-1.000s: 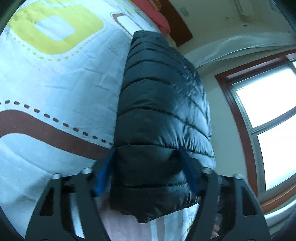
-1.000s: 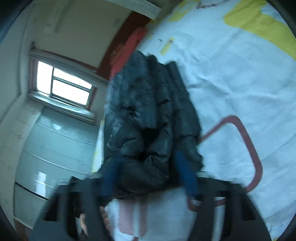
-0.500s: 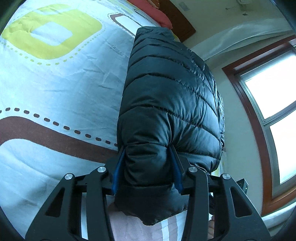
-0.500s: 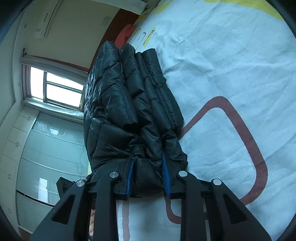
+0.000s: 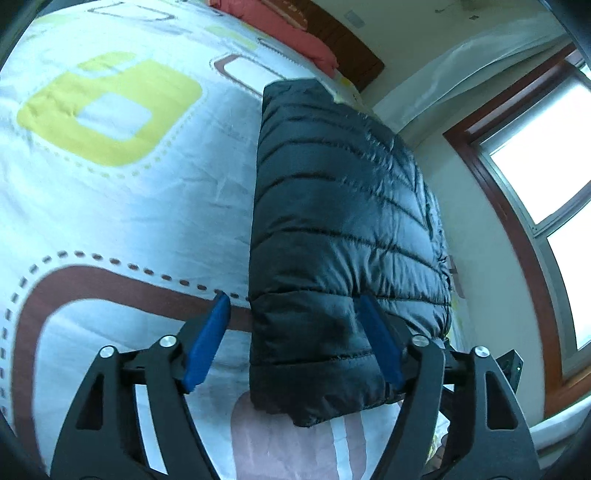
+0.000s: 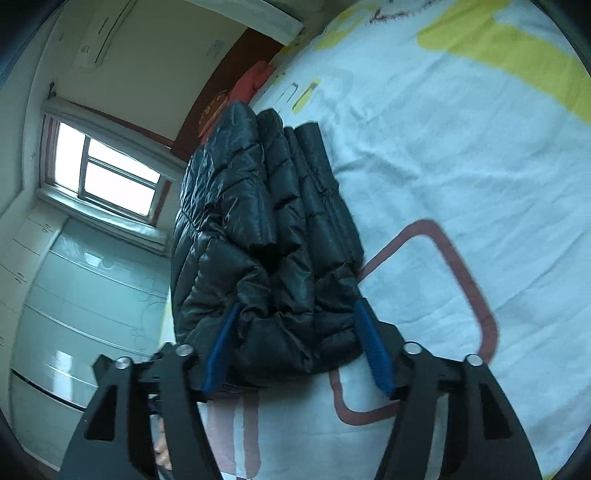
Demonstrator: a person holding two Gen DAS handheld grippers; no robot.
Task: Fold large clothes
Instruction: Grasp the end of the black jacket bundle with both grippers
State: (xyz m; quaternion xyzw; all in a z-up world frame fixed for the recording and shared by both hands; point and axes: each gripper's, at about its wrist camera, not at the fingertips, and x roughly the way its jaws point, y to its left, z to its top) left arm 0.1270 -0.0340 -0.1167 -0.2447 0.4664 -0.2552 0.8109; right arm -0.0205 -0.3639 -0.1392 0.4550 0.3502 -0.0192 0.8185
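A black quilted puffer jacket (image 5: pixel 343 229) lies folded into a long bundle on the patterned bedspread (image 5: pixel 129 192). My left gripper (image 5: pixel 295 314) is open, its blue pads wide apart, with the jacket's near end between them. In the right wrist view the jacket (image 6: pixel 266 236) shows its stacked folded layers. My right gripper (image 6: pixel 295 325) is also open, its blue pads standing on either side of the jacket's other end, not squeezing it.
The bedspread (image 6: pixel 461 155) is white with yellow and brown shapes. A red pillow (image 5: pixel 280 26) and a dark headboard (image 5: pixel 343 40) lie at the far end. A window (image 5: pixel 546 155) and wall are beside the bed; pale wardrobe doors (image 6: pixel 74 295) show in the right wrist view.
Both grippers were shut on the jacket's ends half a second ago and have now opened, letting it go. The jacket rests on the bed.
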